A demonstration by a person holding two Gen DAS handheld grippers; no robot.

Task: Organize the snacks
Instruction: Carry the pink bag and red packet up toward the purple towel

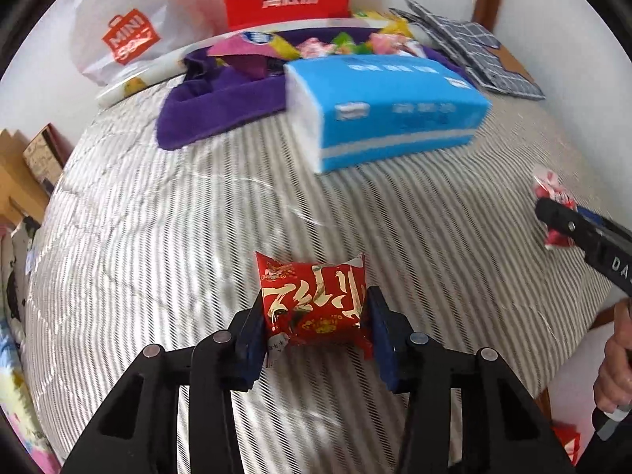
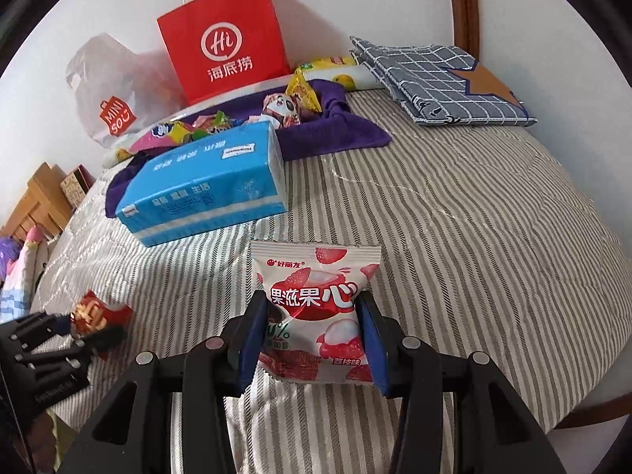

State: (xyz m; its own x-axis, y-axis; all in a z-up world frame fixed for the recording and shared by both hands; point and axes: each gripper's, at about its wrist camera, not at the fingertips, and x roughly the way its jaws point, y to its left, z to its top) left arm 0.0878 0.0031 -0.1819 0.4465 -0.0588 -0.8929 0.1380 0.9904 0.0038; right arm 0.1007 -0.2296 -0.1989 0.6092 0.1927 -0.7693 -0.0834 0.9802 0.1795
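Striped grey-and-white bedcover [image 1: 166, 237] fills both views, white wall behind, wooden bed frame at the far right. At the far end a purple cloth [image 2: 335, 134] holds a heap of mixed snacks [image 2: 284, 108], with a blue tissue pack [image 2: 205, 189] lying just in front of it and a red paper bag [image 2: 225, 39] standing against the wall.

Left gripper [image 1: 314, 316] has a red-and-gold snack packet [image 1: 312, 296] between its blue pads; the pads touch both sides of the packet, so it reads as pinched, low over the cover. Right gripper [image 2: 312, 331] is pressed onto a white-and-pink lychee snack packet [image 2: 316, 296], which stands upright between the jaws, clear of the cover.

Likely step: carry both packets to the heap on the purple cloth. To do it well: confirm the left grip before lifting, since the foil looks slippery and puffy; lift both clear of the tissue pack, which blocks the straight path; release over the cloth, not on its edge.

Hard to tell: whether the red packet's underside rests on the cover or is off it. The snack heap is partly hidden behind the tissue pack. The left view is motion-blurred at the far end. A hand [image 1: 616, 355] is cut off at the right edge. The clutter beside the bed at the left is unreadable.
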